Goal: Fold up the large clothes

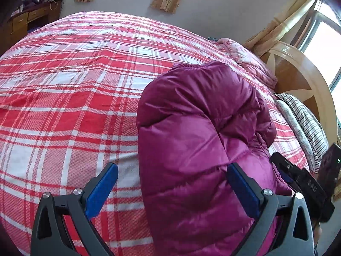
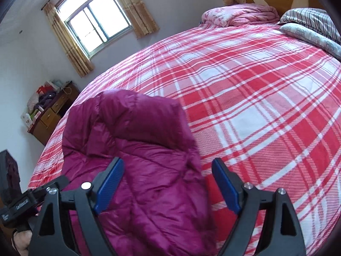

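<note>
Red and white checked cloth covered the whole bed [image 1: 74, 81], a woven sheet with a fine dotted texture and a few shallow creases, and it filled most of both views. Around it stood a plain pale wall, a window [image 2: 96, 19] with beige patterned curtains at about 11 o'clock in the right wrist view, and a brown wooden desk [image 2: 53, 115] with drawers and small things piled on top at 9 o'clock. At the head of the bed, near 1 o'clock in that view, lay a crumpled pink quilt [image 2: 238, 15], a striped grey pillow [image 2: 311, 17] and, behind them, a glossy wooden headboard [image 1: 298, 72] with cream and brown panels. The purple down jacket [image 1: 202, 138] lay on the sheet close to the near edge of the bed, folded into a thick rounded bundle; its cloth was shiny and smooth, quilted in puffy bands with stitched seams between them. The left gripper [image 1: 172, 175] had black arms and blue ribbed pads, and its jaws were spread wide; the right pad [image 1: 243, 189] lay over the jacket and the left one over the bare sheet, so it held nothing. The right gripper [image 2: 168, 183] was spread wide as well, the left pad [image 2: 108, 185] above the jacket and the other pad above the sheet just beside the jacket's edge, and it also gripped nothing. I could not tell if the pads touched the cloth.
</note>
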